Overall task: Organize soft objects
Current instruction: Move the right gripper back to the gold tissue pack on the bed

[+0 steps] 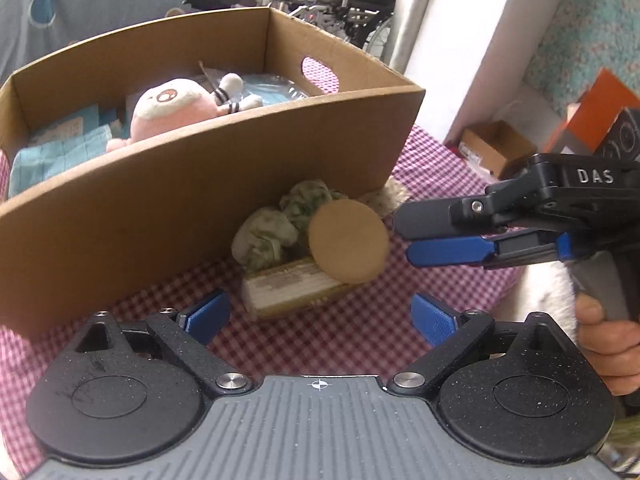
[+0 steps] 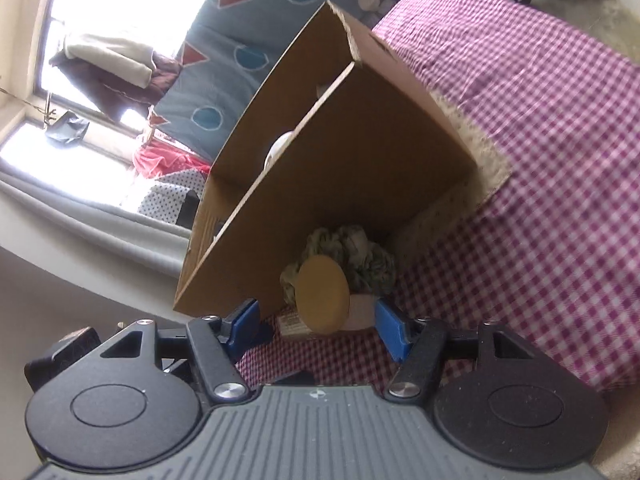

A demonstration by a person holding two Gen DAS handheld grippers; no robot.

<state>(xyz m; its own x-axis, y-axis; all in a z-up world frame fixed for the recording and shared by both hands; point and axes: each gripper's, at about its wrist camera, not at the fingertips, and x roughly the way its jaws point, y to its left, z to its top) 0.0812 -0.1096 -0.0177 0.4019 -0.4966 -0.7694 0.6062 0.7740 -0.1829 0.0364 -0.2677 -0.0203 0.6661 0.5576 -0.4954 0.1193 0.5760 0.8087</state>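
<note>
The left tool [image 1: 320, 316] stands spread wide, nothing between its blue pads [image 1: 208, 314]. Ahead of it, on the checked cloth [image 1: 360, 344] covering the bench, lies the task group: a crumpled green-and-white fabric bundle [image 1: 272, 232], a tan round disc [image 1: 348, 242] leaning against it, and a pale block [image 1: 296, 288] beneath both. The group sits against the near wall of the cardboard box [image 1: 180, 200], toward that wall's right-hand corner.

The right tool [image 1: 412, 236] enters from the right of the left wrist view, held by a hand [image 1: 604, 344], its tips just beside the disc and apart from it. In the right wrist view the right tool [image 2: 316, 328] is partly spread, its pads [image 2: 390, 330] flanking the block and disc [image 2: 322, 296] without pressing them.

Only the left wrist view shows the box interior: a pink plush toy [image 1: 172, 108] and light blue folded cloth [image 1: 56, 152]. Only the right wrist view shows the bench's far edge and the window.
</note>
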